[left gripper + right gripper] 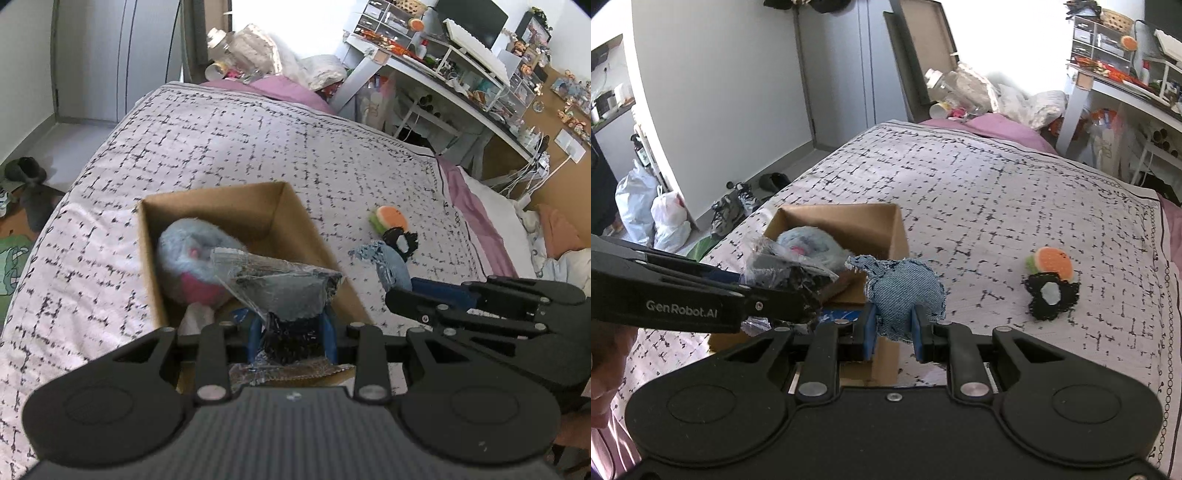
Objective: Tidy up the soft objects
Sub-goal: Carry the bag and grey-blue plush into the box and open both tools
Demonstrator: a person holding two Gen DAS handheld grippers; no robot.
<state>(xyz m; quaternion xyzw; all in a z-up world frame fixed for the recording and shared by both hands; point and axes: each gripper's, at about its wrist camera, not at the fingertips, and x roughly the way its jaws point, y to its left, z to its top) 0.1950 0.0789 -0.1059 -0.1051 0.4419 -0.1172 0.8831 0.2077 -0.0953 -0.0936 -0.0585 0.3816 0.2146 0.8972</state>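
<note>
A cardboard box (221, 206) stands on the bed, with a grey-and-pink plush (192, 258) inside; the box (871, 221) also shows in the right wrist view. My left gripper (291, 332) is shut on a clear plastic bag holding a grey and black soft item (284, 288), held over the box's near end. My right gripper (892, 332) is shut on a blue denim pouch (903, 291), held just right of the box. An orange-and-green plush (1051, 260) and a black plush (1051, 295) lie on the bed to the right.
The bed has a white black-patterned cover (258, 140). A cluttered white desk (461, 74) stands at the far right. Bags and jars (251, 48) pile up at the bed's far end. Shoes (738, 206) and white bags (650, 210) lie on the floor at left.
</note>
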